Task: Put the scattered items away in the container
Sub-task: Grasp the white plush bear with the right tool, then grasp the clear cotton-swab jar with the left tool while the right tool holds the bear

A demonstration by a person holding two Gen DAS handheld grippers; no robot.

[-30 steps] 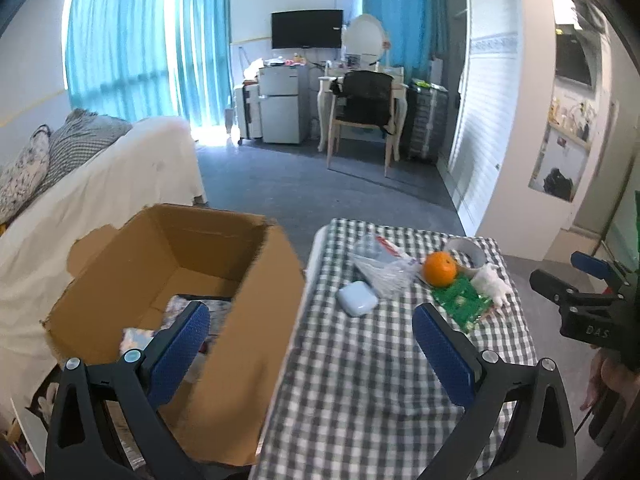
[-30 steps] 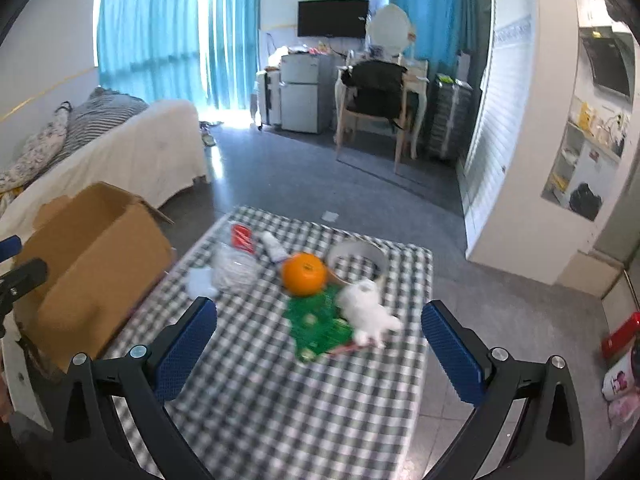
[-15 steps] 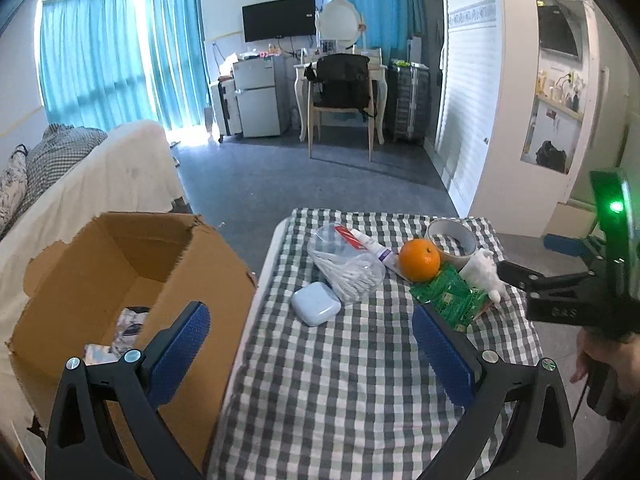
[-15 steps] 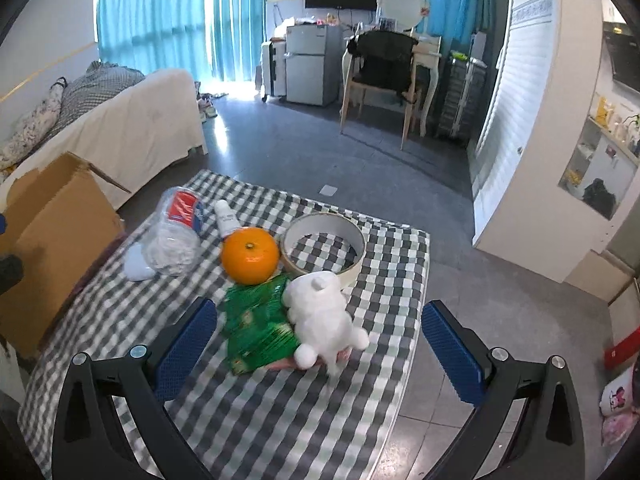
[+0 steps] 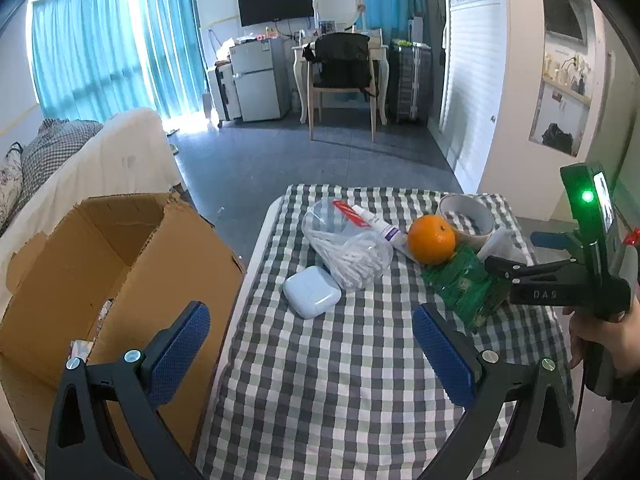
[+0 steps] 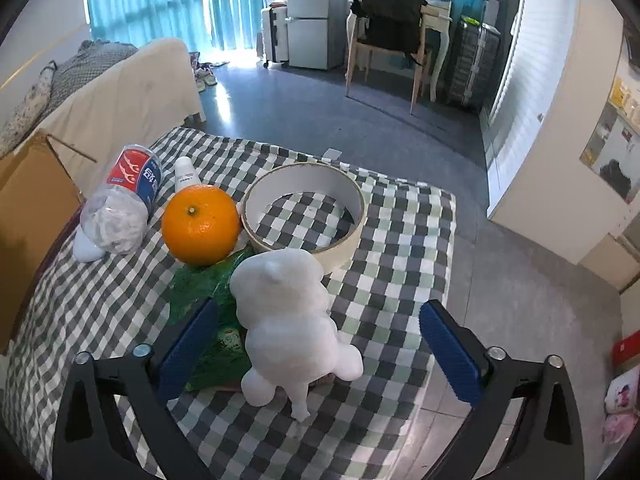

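Now your right gripper (image 6: pixel 318 344) sits lower and much closer to the cluster than it did a second ago, when the white plush toy (image 6: pixel 286 320) was small and far ahead; the toy now lies between its blue pads, and the jaws are closing on it without yet pressing. Your left gripper (image 5: pixel 310 352) has also come down, hanging wide open and empty over the near part of the checked tablecloth (image 5: pixel 360 380), with the white earbud case (image 5: pixel 311 294) just beyond it. The cardboard box (image 5: pixel 120 264), your container, stands at the left beside the table and already holds a few things. Still on the cloth are the orange (image 6: pixel 200 224), the crushed plastic bottle (image 6: pixel 120 204), the tape ring (image 6: pixel 304 212), the small tube (image 5: pixel 374 222) and the green packet (image 6: pixel 196 284), which lies partly under the toy. So the toy looks like your first pick; expect the soft body to squash, and watch that the packet does not lift with it
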